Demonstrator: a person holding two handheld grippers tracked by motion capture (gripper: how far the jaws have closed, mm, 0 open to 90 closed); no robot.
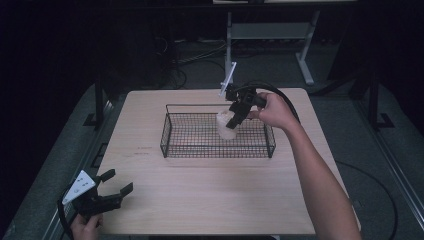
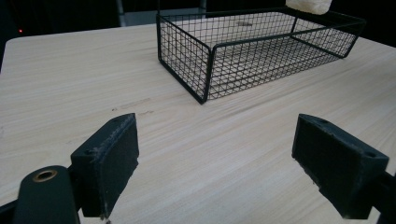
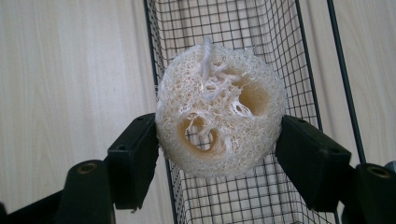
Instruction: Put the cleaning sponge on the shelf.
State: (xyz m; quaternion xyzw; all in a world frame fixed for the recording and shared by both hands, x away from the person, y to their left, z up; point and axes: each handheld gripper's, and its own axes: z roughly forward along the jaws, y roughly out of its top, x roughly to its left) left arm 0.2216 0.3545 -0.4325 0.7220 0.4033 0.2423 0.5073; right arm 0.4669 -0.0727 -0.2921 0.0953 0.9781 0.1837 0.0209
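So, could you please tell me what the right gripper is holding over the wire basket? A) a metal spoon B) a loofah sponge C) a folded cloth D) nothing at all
B: the right gripper has its jaws pressed against both sides of a pale, fibrous loofah, held above the basket.

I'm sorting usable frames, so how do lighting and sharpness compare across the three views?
High view: lit table, dark surroundings, loofah small and soft. Right gripper view: loofah fibres crisp, evenly lit. Left gripper view: wire basket sharp, near jaws slightly soft.
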